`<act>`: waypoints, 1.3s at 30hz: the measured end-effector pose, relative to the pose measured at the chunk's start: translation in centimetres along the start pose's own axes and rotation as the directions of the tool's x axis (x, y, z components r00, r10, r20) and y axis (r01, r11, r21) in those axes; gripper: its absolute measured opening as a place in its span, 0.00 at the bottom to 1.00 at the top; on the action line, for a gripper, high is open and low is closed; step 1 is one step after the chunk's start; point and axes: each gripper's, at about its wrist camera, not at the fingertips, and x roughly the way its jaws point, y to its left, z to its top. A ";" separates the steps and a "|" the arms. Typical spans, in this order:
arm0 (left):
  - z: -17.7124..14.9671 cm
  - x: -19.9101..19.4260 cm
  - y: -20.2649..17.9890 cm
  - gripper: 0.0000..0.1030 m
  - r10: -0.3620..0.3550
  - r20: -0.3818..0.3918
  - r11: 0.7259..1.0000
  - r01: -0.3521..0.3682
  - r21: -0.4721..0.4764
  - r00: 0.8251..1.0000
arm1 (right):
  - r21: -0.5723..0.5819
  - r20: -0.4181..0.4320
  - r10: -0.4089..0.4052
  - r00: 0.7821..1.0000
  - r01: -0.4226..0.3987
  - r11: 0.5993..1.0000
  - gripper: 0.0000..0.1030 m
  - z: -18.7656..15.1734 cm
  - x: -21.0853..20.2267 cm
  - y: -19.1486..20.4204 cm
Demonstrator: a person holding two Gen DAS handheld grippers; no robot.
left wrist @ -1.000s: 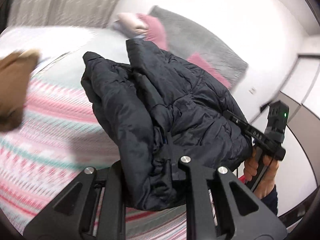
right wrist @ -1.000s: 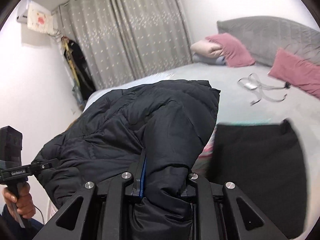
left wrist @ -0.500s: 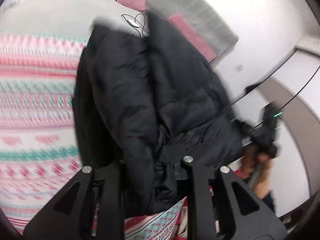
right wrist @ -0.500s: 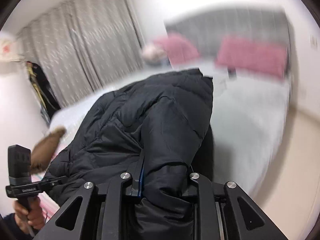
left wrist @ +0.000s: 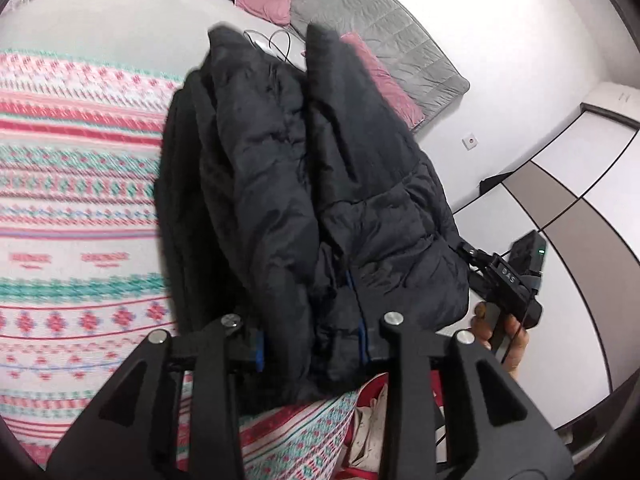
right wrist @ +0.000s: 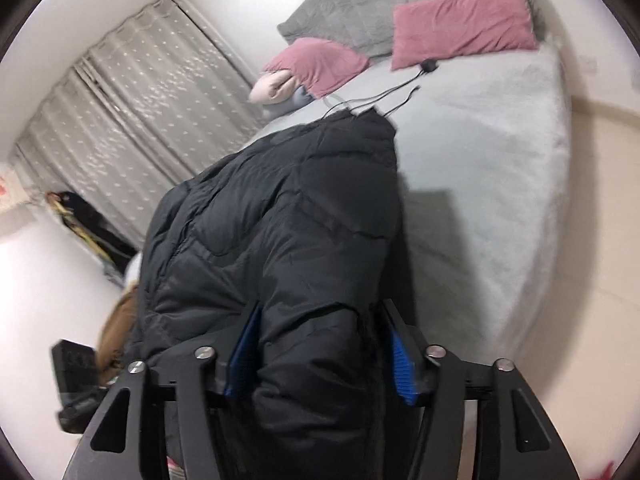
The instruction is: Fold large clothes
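A folded black puffer jacket [left wrist: 304,184] lies on the bed [right wrist: 500,152], partly over a red, teal and white patterned blanket [left wrist: 72,208], its long axis running away from both cameras towards the pink pillows [right wrist: 460,28] and grey headboard cushion [left wrist: 376,20]. A thin black cable [right wrist: 384,98] lies just beyond its far end. The left tongs [left wrist: 312,344] and right tongs [right wrist: 320,364] have just been opening; jacket folds sit between the parted blue pads. Lettering reading "DAS" shows on the right tongs' body in the left view. Curtains [right wrist: 132,120] hang behind
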 end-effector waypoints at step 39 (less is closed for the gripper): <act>11.9 9.3 -4.9 0.16 0.301 -0.033 0.946 -0.294 0.135 0.953 | -0.295 -0.004 -0.194 0.981 0.184 0.938 0.59 -3.7 4.6 11.7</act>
